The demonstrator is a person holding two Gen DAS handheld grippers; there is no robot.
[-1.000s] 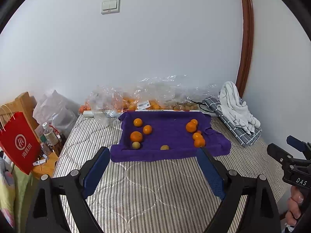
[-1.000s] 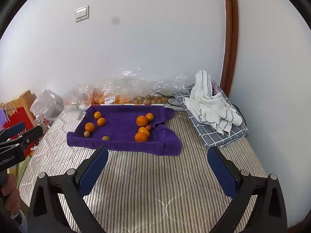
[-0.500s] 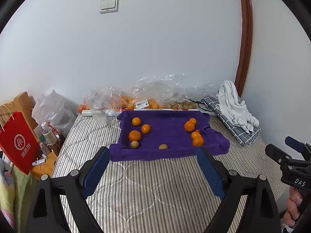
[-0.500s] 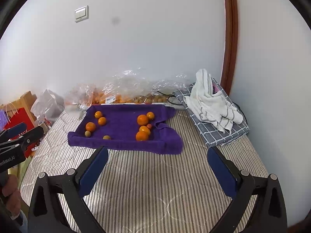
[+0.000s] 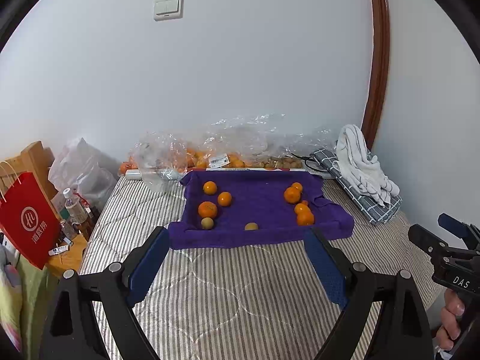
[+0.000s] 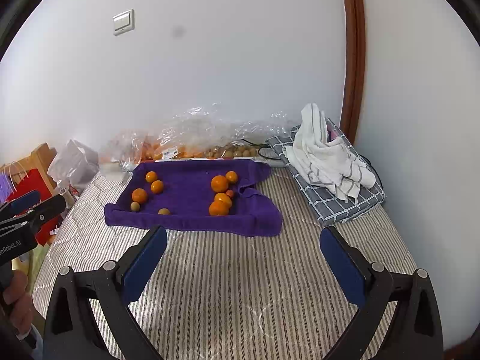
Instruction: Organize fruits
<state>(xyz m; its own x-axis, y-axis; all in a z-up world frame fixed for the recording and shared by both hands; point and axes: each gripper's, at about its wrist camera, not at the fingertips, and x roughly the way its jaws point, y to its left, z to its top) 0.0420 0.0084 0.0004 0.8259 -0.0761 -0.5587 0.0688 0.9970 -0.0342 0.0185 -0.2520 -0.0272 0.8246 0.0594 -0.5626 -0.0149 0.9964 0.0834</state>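
A purple towel [image 5: 258, 198] [image 6: 186, 198] lies on the striped bed. On its left side sit three oranges [image 5: 207, 209] [image 6: 139, 195] and a small brownish fruit [image 5: 207, 223] [image 6: 135, 206]. Another small brownish fruit [image 5: 251, 226] [image 6: 163, 211] lies near the front edge. Several oranges [image 5: 305, 217] [image 6: 218, 208] cluster on its right side. My left gripper [image 5: 237, 258] is open and empty, hovering short of the towel's front edge. My right gripper [image 6: 243, 255] is open and empty, also short of the towel.
Clear plastic bags with more fruit [image 5: 222, 153] [image 6: 192, 144] lie along the wall behind the towel. A white cloth on a grey checked cloth [image 5: 363, 168] [image 6: 327, 162] lies at the right. A red paper bag [image 5: 27, 222] and bottles [image 5: 75, 207] stand left of the bed.
Both views have shifted slightly; the towel sits a little higher and farther in the left wrist view. Both grippers stay open and empty.
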